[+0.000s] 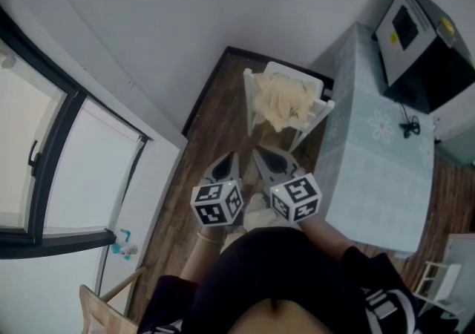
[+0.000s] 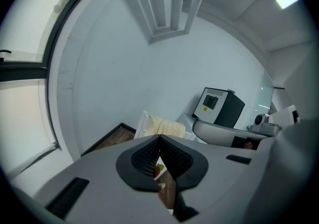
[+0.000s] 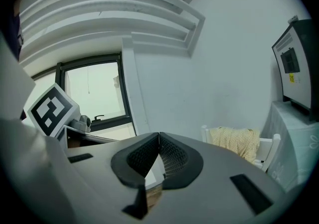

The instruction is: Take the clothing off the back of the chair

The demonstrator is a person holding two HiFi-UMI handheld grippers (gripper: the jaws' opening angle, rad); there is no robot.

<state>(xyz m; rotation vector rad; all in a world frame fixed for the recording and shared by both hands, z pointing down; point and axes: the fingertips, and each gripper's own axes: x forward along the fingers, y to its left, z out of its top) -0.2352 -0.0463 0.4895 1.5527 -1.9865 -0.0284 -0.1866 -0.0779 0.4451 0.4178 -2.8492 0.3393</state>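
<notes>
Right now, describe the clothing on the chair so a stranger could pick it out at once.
Find the pale blue table by the wall. Beside it stands a white chair. The clothing is the crumpled pale yellow fabric draped over its back, standing out against the bare white frame.

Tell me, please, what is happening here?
A person holds a claw in each hand. The left claw and the right claw are both shut and empty, side by side, and point toward a white chair near the wall. Pale yellow clothing hangs over the chair's back, beside a table with a light cloth. Neither claw touches the clothing, so it has not yet been taken off.
</notes>
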